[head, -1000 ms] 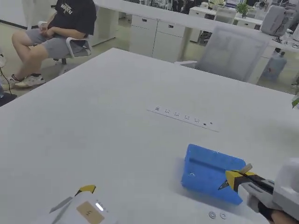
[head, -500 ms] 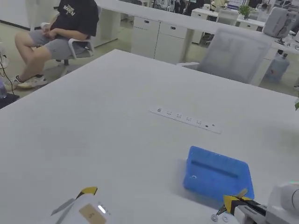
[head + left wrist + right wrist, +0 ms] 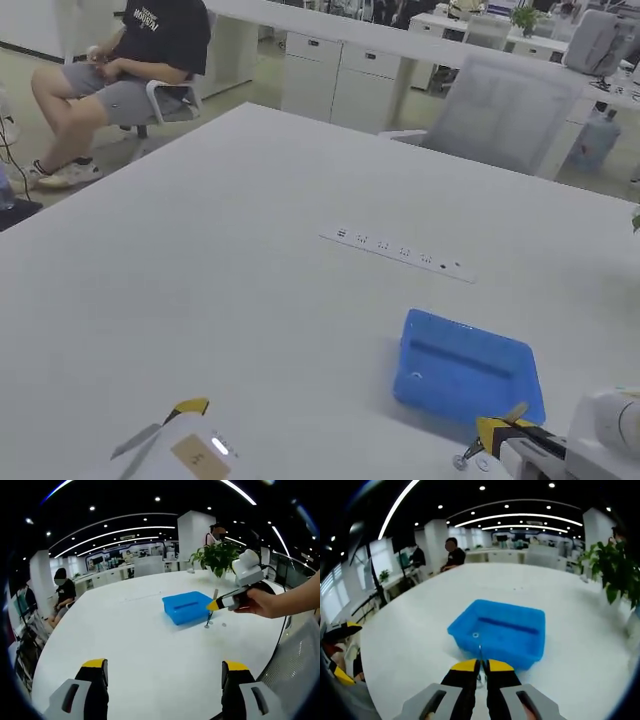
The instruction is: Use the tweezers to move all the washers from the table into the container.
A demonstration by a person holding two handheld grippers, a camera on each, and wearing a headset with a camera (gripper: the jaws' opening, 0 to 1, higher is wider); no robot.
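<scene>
While I look down in the head view, my right jaws [image 3: 492, 432] sit low at the near right, pinching the tweezers [image 3: 468, 457]. Their tips reach down to the white counter [image 3: 250, 300] just short of the blue container [image 3: 468, 370]. A loose washer [image 3: 460, 463] lies at those tips, and a second washer [image 3: 414, 377] rests on the container's floor near its closest corner. My left jaws [image 3: 170, 425] hang well apart from all this, off to the other side, with a power strip [image 3: 398, 252] far ahead of both. From the left gripper view, my left jaws [image 3: 165, 680] are spread wide over bare counter, nothing between them. Ahead of them a hand [image 3: 260, 602] carries my right jaws [image 3: 216, 605], and the tweezers [image 3: 208, 619] point down beside the container [image 3: 187, 607], with the loose washer [image 3: 223, 624] just beyond. From the right gripper view, my right jaws [image 3: 480, 666] are pressed together on the tweezers [image 3: 480, 652], which run straight ahead to the container [image 3: 500, 630]. The second washer [image 3: 475, 635] lies just past the tips.
</scene>
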